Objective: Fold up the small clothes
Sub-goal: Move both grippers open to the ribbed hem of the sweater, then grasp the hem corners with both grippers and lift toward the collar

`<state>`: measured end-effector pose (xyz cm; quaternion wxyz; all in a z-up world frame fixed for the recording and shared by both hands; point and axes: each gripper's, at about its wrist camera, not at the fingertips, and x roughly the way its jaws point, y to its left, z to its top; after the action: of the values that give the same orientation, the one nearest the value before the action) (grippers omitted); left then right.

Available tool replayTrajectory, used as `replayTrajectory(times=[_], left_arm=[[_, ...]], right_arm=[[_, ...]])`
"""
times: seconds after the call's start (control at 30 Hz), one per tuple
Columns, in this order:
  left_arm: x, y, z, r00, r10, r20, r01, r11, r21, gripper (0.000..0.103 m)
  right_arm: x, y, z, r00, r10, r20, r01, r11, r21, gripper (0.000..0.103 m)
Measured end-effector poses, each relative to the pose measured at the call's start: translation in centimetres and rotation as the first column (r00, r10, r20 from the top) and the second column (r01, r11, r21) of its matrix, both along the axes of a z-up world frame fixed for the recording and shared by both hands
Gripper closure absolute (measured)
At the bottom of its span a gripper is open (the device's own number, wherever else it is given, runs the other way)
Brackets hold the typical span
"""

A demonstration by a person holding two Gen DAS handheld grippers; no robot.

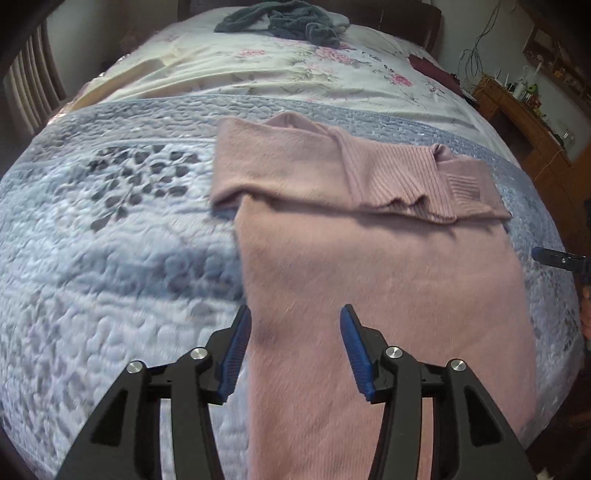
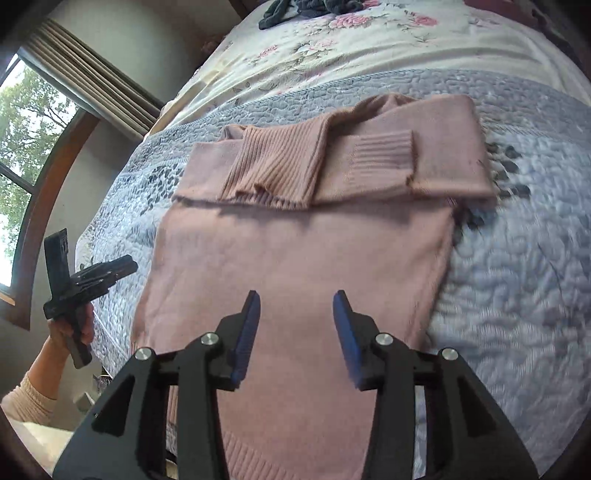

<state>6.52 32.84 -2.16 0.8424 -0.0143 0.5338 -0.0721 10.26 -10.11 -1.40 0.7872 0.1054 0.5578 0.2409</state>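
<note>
A pink knit sweater [image 1: 369,258] [image 2: 295,240] lies flat on the quilted bed [image 1: 110,240] [image 2: 517,266]. Both its sleeves are folded across the chest, with the ribbed cuffs [image 2: 384,151] on top. My left gripper [image 1: 295,314] hovers open over the sweater's lower left part, nothing between its blue pads. My right gripper [image 2: 296,297] is open above the sweater's lower middle, also holding nothing. In the right wrist view a hand holds the left gripper [image 2: 88,277] off the bed's left edge. The right gripper's tip [image 1: 554,258] shows at the far right of the left wrist view.
A dark grey-blue garment [image 1: 288,22] [image 2: 306,7] lies crumpled near the head of the bed on a floral sheet [image 1: 277,70]. A maroon cloth [image 1: 432,66] sits at the far right. A wooden dresser [image 1: 524,122] stands beside the bed, and a curtained window [image 2: 22,147] is on the other side.
</note>
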Motion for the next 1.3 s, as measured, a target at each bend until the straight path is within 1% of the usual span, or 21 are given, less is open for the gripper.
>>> replayTrajectory(times=[0.1,0.13,0.17,0.27,0.3,0.37,0.47,0.5,0.57,0.67,0.73,0.8,0.83,0.9,0.97,1.07,1.17,1.2,1.23,1.27,1.3], left_arm=[[-3.7,1.3,0.3,1.000,0.030,0.004,-0.030,0.999,0.037,0.049],[-4.7,1.5,0.1,0.999,0.034,0.001,-0.034,0.998,0.056,0.046],[-5.8,1.6,0.0,0.999,0.032,-0.007,-0.032,0.997,0.073,0.045],[-8.3,1.7,-0.9,0.999,0.021,-0.037,-0.016,0.993,0.116,0.045],[-9.0,1.8,-1.1,0.998,0.024,-0.050,-0.018,0.993,0.120,0.045],[-10.4,2.1,-1.8,0.996,0.033,-0.078,-0.025,0.994,0.103,0.045],[-12.3,2.4,-2.7,0.992,0.036,-0.119,-0.026,0.996,0.083,0.045],[-12.9,2.4,-3.0,0.991,0.032,-0.132,-0.020,0.996,0.086,0.045],[-13.9,2.4,-3.7,0.988,0.017,-0.157,-0.004,0.996,0.086,0.045],[-14.8,2.5,-4.8,0.981,0.015,-0.192,-0.002,0.998,0.070,0.045],[-15.4,2.5,-5.1,0.981,0.010,-0.191,-0.002,0.999,0.040,0.045],[-15.6,2.2,-5.1,0.983,0.003,-0.182,0.006,0.999,0.046,0.047],[-15.6,2.1,-5.1,0.983,-0.001,-0.181,0.008,0.999,0.036,0.047],[-15.5,1.9,-5.1,0.982,-0.002,-0.190,0.000,1.000,-0.013,0.047],[-15.2,1.5,-5.2,0.980,-0.014,-0.199,0.004,0.999,-0.052,0.047],[-14.6,0.4,-5.7,0.977,-0.026,-0.211,0.014,0.998,-0.054,0.050],[-14.0,0.4,-6.1,0.976,-0.015,-0.219,0.004,0.999,-0.049,0.056],[-13.9,0.4,-6.1,0.976,-0.013,-0.219,0.002,0.999,-0.054,0.063],[-13.9,0.5,-6.0,0.975,-0.017,-0.220,0.003,0.998,-0.065,0.080],[-13.9,0.9,-5.9,0.974,-0.018,-0.225,-0.002,0.996,-0.090,0.085],[-13.9,1.1,-5.9,0.974,-0.008,-0.228,-0.017,0.994,-0.108,0.088]], right_arm=[[-4.8,-1.3,0.0,1.000,-0.029,0.003,0.029,0.998,-0.048,0.059],[-6.3,-1.7,-0.1,0.999,-0.037,0.009,0.037,0.997,-0.070,0.056],[-7.7,-2.0,-0.4,0.999,-0.045,0.007,0.045,0.995,-0.087,0.052],[-11.3,-2.7,-1.7,0.997,-0.062,-0.036,0.058,0.995,-0.087,0.051],[-12.4,-2.8,-2.2,0.996,-0.070,-0.055,0.066,0.995,-0.081,0.051],[-14.3,-3.1,-3.3,0.992,-0.084,-0.093,0.077,0.994,-0.076,0.051],[-17.1,-4.0,-4.9,0.984,-0.122,-0.127,0.109,0.989,-0.105,0.051],[-17.7,-4.3,-5.4,0.980,-0.136,-0.144,0.123,0.988,-0.097,0.051],[-18.9,-4.8,-6.1,0.973,-0.147,-0.175,0.137,0.988,-0.071,0.051],[-20.0,-5.1,-7.0,0.970,-0.153,-0.189,0.143,0.987,-0.070,0.051],[-20.4,-4.9,-7.1,0.971,-0.148,-0.191,0.140,0.989,-0.051,0.051],[-20.5,-4.5,-7.0,0.972,-0.142,-0.187,0.136,0.990,-0.048,0.051],[-20.4,-4.3,-7.0,0.973,-0.134,-0.187,0.130,0.991,-0.038,0.051],[-20.2,-3.8,-7.0,0.973,-0.122,-0.196,0.125,0.992,0.003,0.053],[-20.1,-3.4,-7.2,0.973,-0.105,-0.206,0.116,0.993,0.038,0.060],[-19.7,-3.0,-7.8,0.969,-0.107,-0.221,0.120,0.992,0.044,0.061],[-19.5,-3.2,-8.4,0.966,-0.116,-0.231,0.131,0.990,0.050,0.064],[-19.5,-3.2,-8.4,0.966,-0.114,-0.231,0.130,0.990,0.057,0.064],[-19.5,-3.2,-8.3,0.967,-0.105,-0.230,0.123,0.990,0.064,0.070],[-19.6,-3.1,-8.3,0.968,-0.091,-0.236,0.112,0.991,0.077,0.079],[-19.6,-3.1,-8.5,0.966,-0.084,-0.245,0.108,0.990,0.087,0.081]])
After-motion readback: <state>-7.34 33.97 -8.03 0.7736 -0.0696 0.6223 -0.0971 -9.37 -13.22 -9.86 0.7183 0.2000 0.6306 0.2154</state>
